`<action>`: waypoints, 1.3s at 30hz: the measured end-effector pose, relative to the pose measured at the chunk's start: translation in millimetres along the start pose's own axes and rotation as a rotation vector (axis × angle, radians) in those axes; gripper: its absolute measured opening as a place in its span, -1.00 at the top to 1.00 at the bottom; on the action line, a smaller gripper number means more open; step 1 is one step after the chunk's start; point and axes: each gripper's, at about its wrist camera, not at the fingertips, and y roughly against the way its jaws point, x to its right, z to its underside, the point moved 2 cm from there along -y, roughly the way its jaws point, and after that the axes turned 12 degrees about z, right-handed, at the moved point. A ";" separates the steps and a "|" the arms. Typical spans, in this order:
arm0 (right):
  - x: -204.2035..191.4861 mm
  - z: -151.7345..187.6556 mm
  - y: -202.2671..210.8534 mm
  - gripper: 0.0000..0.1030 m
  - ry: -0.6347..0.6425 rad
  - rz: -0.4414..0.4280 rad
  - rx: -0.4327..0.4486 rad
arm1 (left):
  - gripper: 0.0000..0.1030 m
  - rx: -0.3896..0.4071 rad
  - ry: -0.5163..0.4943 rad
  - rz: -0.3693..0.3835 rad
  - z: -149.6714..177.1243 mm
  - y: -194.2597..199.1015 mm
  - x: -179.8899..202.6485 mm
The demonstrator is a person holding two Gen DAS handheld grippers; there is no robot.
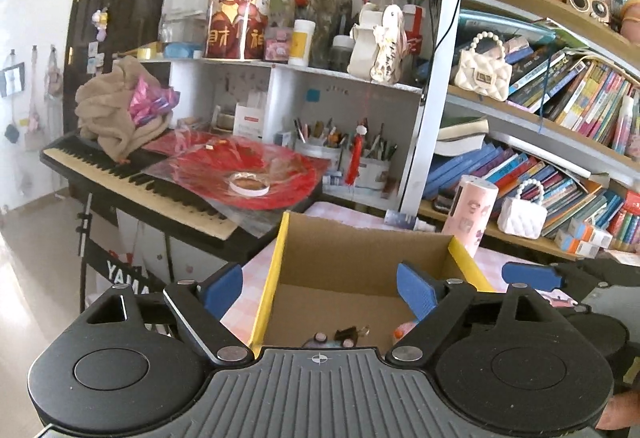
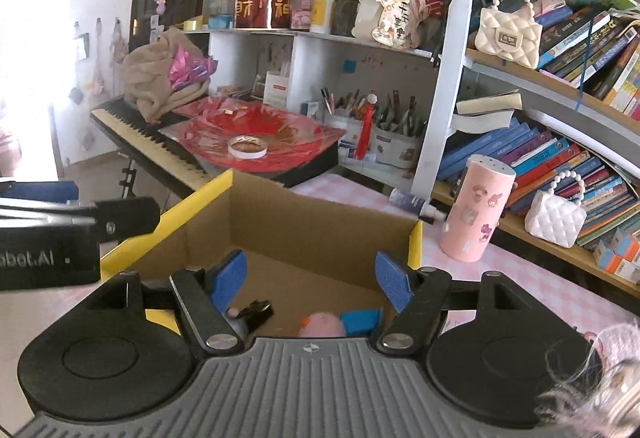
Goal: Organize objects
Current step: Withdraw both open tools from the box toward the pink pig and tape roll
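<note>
An open cardboard box (image 1: 352,266) with yellow-edged flaps is seen on a bench (image 2: 520,274) covered in a pink checked cloth, and both tongs are held above its near side. The left tongs (image 1: 320,288) are spread wide, with nothing between the blue pads (image 1: 416,288). The right tongs (image 2: 310,280) are likewise spread wide and empty. On the box floor, close under the right tongs, a pink soft toy (image 2: 322,324) is seen touching a blue block (image 2: 360,320), and a small dark object (image 2: 256,310) lies a little to the left of them; what it is cannot be told. A pink cylinder with stickers (image 2: 476,210) stands upright on the bench just beyond the box's right corner. Behind the box, a keyboard (image 2: 156,142) carries a red sheet with a roll of tape (image 2: 247,147) resting on it.
</note>
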 end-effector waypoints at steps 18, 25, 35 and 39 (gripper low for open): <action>-36.7 81.5 66.2 -0.36 -0.052 0.073 -0.177 | -0.77 -0.149 0.028 -0.063 66.1 57.2 -13.2; -38.3 105.8 87.7 -0.36 -0.087 0.095 -0.238 | -0.77 -0.199 0.015 -0.056 83.9 71.1 -7.5; -29.2 127.3 110.9 -0.37 -0.120 0.159 -0.278 | -0.80 -0.264 0.010 -0.004 108.3 84.3 8.2; -25.1 132.8 118.9 -0.37 -0.133 0.180 -0.281 | -0.80 -0.271 0.005 0.009 111.5 88.1 12.0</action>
